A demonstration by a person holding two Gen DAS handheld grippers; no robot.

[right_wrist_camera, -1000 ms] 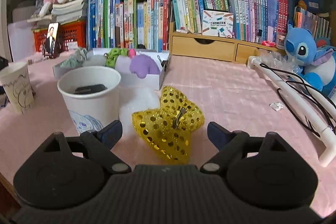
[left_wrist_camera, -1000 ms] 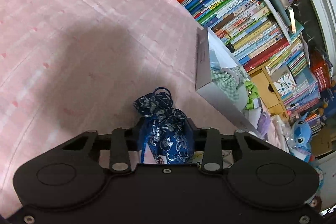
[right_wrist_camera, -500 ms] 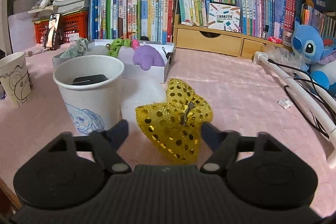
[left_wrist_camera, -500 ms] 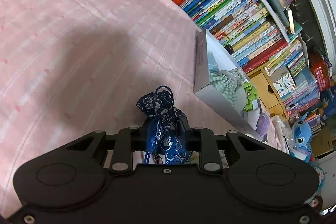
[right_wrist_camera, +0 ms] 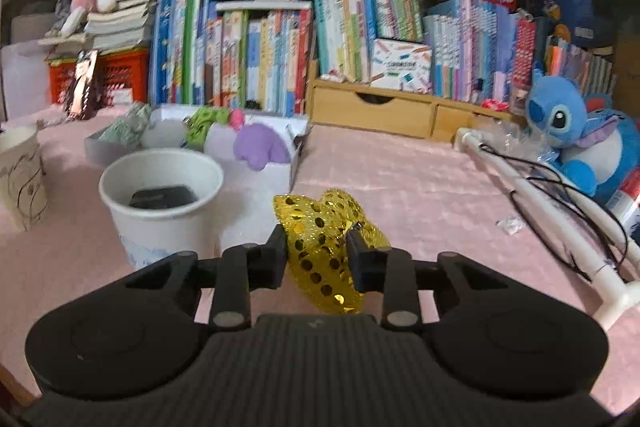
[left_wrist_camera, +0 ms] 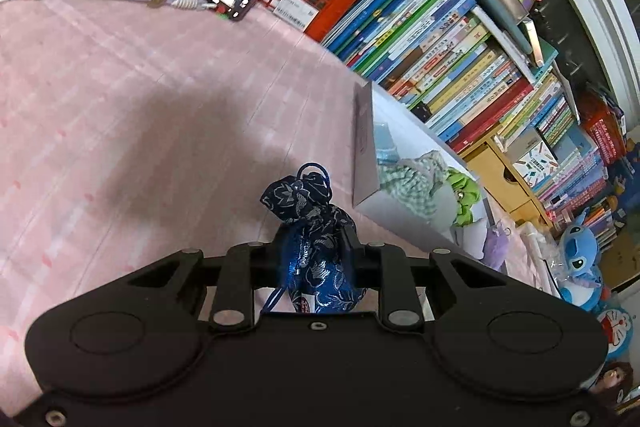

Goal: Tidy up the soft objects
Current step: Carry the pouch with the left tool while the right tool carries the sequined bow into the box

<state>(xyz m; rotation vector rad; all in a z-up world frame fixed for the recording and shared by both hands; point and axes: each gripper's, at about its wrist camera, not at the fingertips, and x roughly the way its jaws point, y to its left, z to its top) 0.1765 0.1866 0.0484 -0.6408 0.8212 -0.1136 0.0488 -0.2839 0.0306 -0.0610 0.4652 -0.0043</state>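
Left wrist: left claw [left_wrist_camera: 316, 247] clamps blue pouch [left_wrist_camera: 316, 227] lengthwise, tied neck pointing away.

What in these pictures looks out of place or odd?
A small crumpled wrapper lies loose on the pink cloth, apart from the white box of soft things. A dark flat object sits inside the paper cup.

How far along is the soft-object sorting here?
Done: checked cloth, green and purple soft items lie in the white box. In hand: left gripper clamps the blue pouch; right gripper just closed on the gold bow. Left: boxing both.
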